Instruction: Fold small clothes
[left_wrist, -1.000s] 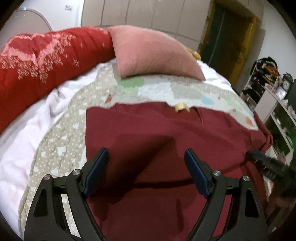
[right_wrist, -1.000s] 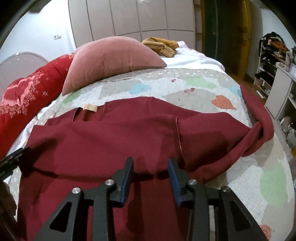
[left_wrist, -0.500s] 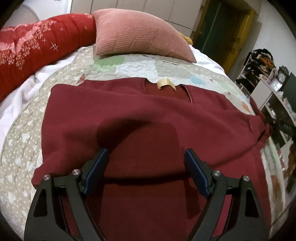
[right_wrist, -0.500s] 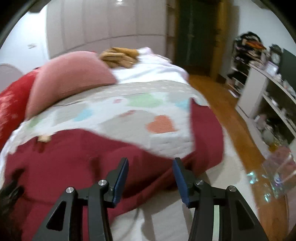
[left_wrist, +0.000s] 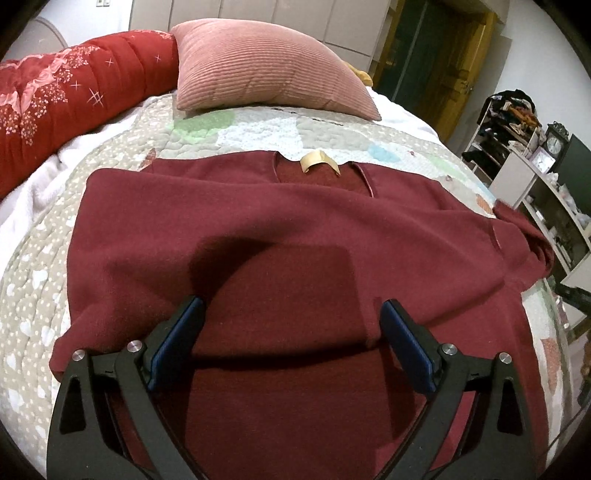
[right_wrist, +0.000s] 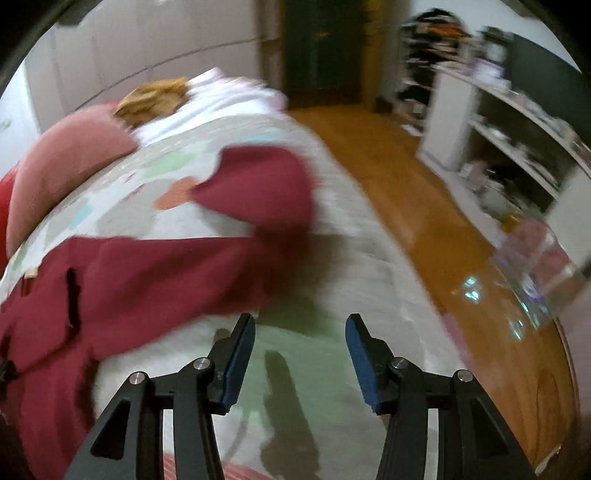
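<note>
Dark red fleece sweater (left_wrist: 295, 236) spread flat on the heart-patterned quilted bedspread (left_wrist: 37, 266) of a bed, its neckline with the tan neck label (left_wrist: 317, 162) pointing toward the pink ribbed cushion (left_wrist: 266, 70) at the head of the bed. The body's long axis runs from cushion to viewer; the left side is folded over the body. In the right wrist view the right sleeve (right_wrist: 255, 192) extends sideways across the bedspread toward the bed edge beside the wooden floor (right_wrist: 424, 206); this view is motion-blurred. Left hand-held gripper (left_wrist: 291, 325): jaws spread wide, above the lower body of the sweater, nothing between its blue pads (left_wrist: 177, 336). Right hand-held gripper (right_wrist: 301, 347): jaws apart, holding nothing, above bare bedspread just beside the sweater. A red floral quilt (left_wrist: 55, 96) lies rolled along the far left of the bed; white shelving (left_wrist: 535, 192) stands at the right.
</note>
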